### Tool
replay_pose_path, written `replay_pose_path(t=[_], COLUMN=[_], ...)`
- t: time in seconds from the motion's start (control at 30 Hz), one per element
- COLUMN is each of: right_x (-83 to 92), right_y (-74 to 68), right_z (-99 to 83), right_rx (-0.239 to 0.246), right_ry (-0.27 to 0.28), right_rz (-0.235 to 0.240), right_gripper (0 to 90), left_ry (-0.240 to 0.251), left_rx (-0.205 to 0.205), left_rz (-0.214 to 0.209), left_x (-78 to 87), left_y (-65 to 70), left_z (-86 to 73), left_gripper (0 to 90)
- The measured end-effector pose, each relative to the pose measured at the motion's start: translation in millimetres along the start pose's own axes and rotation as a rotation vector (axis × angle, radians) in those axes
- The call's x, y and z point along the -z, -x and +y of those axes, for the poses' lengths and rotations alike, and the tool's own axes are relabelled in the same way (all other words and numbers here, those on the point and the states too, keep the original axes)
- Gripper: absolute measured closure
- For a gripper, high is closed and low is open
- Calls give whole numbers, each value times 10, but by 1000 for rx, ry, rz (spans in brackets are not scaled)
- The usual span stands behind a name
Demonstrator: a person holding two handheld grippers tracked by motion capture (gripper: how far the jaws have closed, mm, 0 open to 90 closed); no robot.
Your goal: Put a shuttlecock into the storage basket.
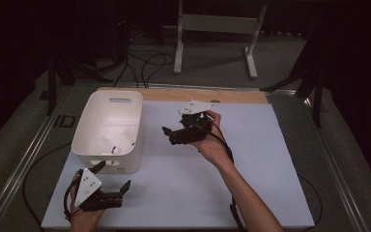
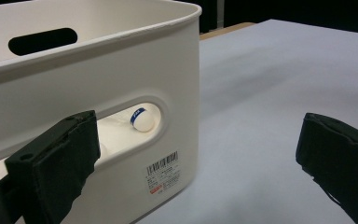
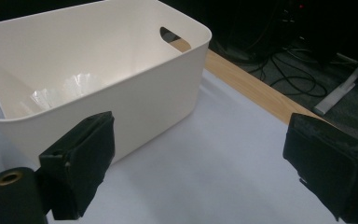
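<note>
High view: the white bin (image 1: 108,130) stands on the worktop (image 1: 251,183) at about 9 o'clock from the worktop centre, its short handle wall facing the person. The left gripper (image 1: 114,176) sits at 7 o'clock, just beside the bin's near wall, jaws spread wide and holding nothing. The right gripper (image 1: 166,133) hangs above the worktop centre, close to the bin's right wall at its 3 o'clock, held in a raised hand (image 1: 211,145) with the wrist bent back and the jaws aimed toward the bin.

Left gripper view: the jaws are released, one before the bin's (image 2: 121,93) handle slot, the other out over bare worktop. Through the slot a small white object with a blue band (image 2: 141,120) lies inside the bin.

Right gripper view: the jaws stand apart and empty, looking down into the bin (image 3: 135,93), where crinkled clear wrapping (image 3: 65,91) lies on the floor (its contents cannot be told).

Judgement: no object is held; the step in hand is likely an approach to the bin. The next move calls for lowering one gripper over the rim, clear of the wall, before closing.
</note>
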State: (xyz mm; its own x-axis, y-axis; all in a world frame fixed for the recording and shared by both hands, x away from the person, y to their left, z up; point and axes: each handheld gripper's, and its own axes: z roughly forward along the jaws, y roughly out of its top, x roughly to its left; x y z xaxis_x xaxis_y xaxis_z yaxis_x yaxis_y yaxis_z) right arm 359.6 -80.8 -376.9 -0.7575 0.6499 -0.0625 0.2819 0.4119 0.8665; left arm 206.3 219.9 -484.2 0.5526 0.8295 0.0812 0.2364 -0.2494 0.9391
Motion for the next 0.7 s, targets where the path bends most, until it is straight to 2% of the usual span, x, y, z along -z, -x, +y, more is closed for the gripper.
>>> replay_pose_path(t=[0.7], right_x=[162], right_y=[90], right_z=[-258], right_rx=[-52], right_ry=[17], right_rz=[-33], right_gripper=[90], left_ry=[2], left_rx=[2], left_rz=[1], left_x=[-2], left_y=[-2], left_z=[3], left_gripper=[3])
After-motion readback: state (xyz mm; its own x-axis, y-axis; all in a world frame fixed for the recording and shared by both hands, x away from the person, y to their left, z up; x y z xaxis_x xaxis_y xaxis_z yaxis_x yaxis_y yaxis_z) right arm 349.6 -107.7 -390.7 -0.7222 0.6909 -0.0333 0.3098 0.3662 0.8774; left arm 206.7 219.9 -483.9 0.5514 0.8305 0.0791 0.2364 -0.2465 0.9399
